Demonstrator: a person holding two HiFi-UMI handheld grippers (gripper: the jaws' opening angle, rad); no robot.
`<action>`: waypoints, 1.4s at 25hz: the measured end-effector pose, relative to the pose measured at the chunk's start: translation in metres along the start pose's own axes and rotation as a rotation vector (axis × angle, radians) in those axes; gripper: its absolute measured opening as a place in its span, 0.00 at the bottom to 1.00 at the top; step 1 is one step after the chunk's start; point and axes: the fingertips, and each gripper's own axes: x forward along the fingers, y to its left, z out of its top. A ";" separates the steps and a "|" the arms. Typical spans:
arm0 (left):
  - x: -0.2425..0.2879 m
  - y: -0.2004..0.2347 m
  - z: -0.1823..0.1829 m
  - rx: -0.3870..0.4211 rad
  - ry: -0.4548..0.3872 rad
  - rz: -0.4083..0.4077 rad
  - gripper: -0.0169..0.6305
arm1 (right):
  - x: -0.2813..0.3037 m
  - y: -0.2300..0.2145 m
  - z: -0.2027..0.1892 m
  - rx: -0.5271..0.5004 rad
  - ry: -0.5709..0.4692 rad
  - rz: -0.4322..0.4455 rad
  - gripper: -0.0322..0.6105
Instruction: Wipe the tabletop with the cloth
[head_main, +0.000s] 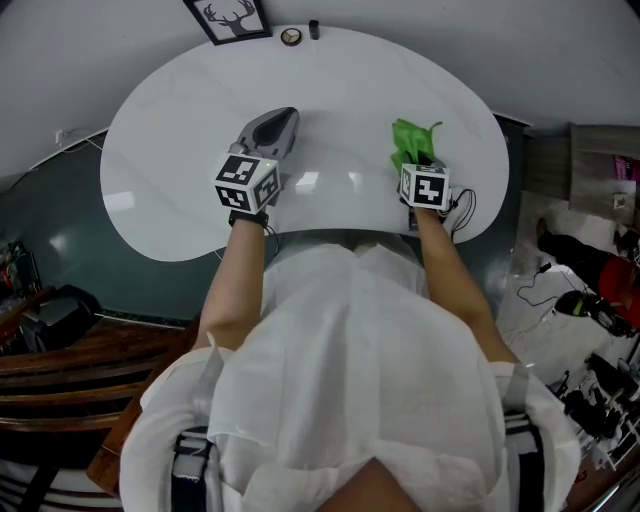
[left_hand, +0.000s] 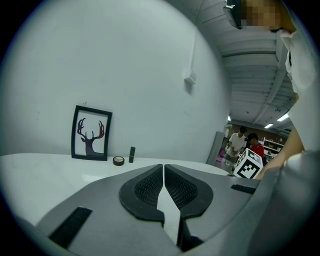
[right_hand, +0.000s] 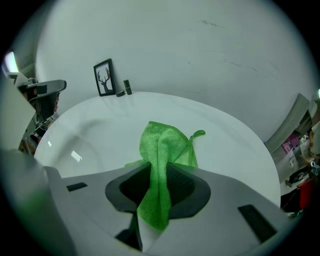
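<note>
right gripper (right_hand: 160, 172) jaws clamped on green cloth (right_hand: 165, 142), which spills ahead onto the tabletop (head_main: 340, 90), right near part | left gripper (left_hand: 163, 172) jaws together, empty, over the left side | progress: wiping seemingly under way, share covered unclear, no dirt visible | writing: none readable; framed deer picture (head_main: 228, 18), far left, bears no text

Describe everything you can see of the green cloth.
The green cloth looks like soft napped microfibre, with a small loop at one corner. It is bunched, pinched between the jaws of the right gripper, a tail hanging back past the pads. Its free part spreads forward on the white tabletop, toward its right side.
</note>
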 end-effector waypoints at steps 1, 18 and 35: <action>-0.002 0.002 -0.001 0.000 -0.001 0.001 0.06 | 0.002 0.009 0.002 -0.012 0.000 0.012 0.19; -0.036 0.027 -0.013 -0.018 0.003 0.012 0.06 | 0.015 0.121 0.023 -0.134 0.000 0.141 0.19; -0.041 0.021 -0.020 -0.011 0.008 -0.007 0.06 | -0.001 0.207 0.005 -0.346 0.005 0.338 0.19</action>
